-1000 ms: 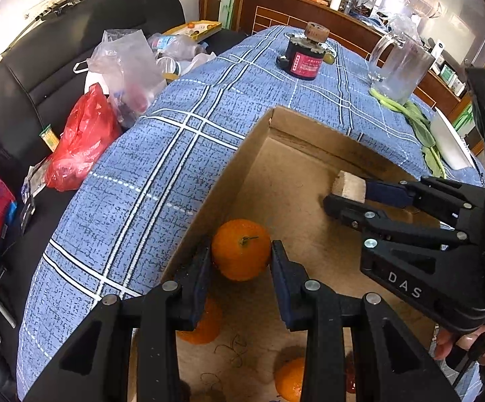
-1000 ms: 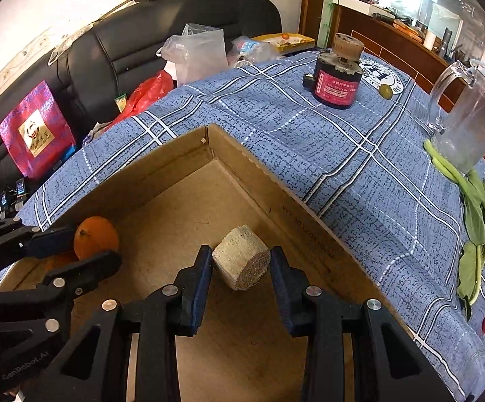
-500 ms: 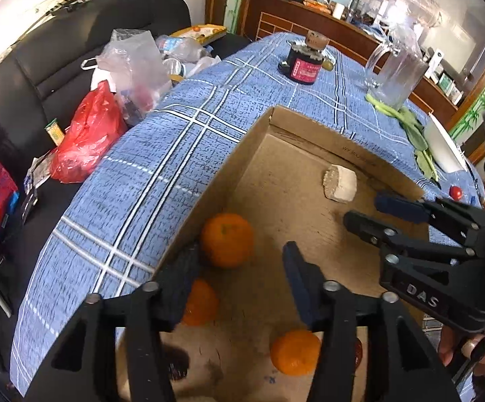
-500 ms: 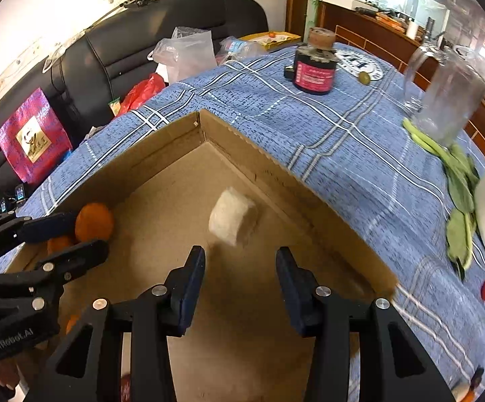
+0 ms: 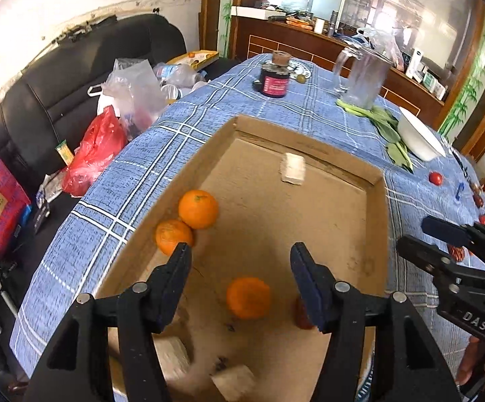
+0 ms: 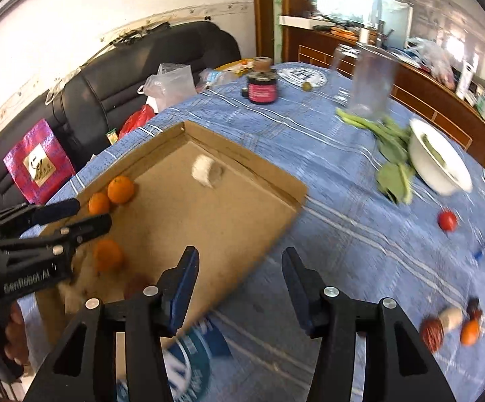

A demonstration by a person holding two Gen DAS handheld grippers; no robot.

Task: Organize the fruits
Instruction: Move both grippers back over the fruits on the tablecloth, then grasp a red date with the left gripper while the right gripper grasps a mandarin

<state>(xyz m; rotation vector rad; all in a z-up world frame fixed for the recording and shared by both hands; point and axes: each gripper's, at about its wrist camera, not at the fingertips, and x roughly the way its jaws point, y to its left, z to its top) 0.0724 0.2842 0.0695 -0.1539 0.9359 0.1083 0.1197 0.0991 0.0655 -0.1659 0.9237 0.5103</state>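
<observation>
A shallow cardboard box lies on the blue checked tablecloth. Inside it are three oranges: two together by the left wall and one nearer me, also in the right wrist view. A pale cut corn piece lies near the far wall. My left gripper is open and empty above the box. My right gripper is open and empty over the box's right edge and the cloth.
Loose fruits lie on the cloth at the right: a red tomato, an orange and dark red ones. Farther back stand a white bowl, green leaves, a clear jug and a dark jar. A black sofa with bags is left.
Both grippers opened, releasing the orange and the corn piece into the box, then drew back and up. The right gripper swung right over the box edge.
</observation>
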